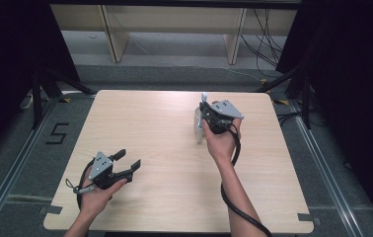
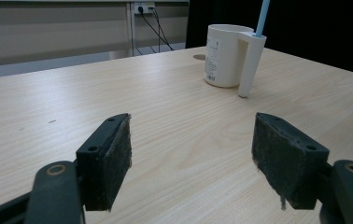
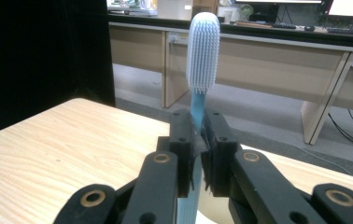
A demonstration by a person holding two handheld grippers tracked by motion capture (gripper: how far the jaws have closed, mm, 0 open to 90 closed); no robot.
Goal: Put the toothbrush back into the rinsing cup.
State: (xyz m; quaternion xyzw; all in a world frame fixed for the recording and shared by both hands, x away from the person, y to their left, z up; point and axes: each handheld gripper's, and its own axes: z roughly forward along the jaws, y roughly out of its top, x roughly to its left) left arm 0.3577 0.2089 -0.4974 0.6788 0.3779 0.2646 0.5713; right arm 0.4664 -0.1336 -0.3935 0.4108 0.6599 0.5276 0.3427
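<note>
The right gripper [image 3: 198, 154], clamped on the blue toothbrush [image 3: 202, 51] at the cup's [image 2: 223, 56] three o'clock slot (left gripper [image 2: 191, 158] gaping, empty), could tip it by tugging sideways.

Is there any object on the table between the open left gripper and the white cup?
Nothing visible does. Bare table lies between the left gripper and the cup; the right gripper holds the toothbrush at the cup.

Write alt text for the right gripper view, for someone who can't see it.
Two black jaws of the right gripper are shut on the handle of a light blue toothbrush, which stands upright with its bristled head above them. A pale wooden table lies below, with desks and cables in the background.
</note>
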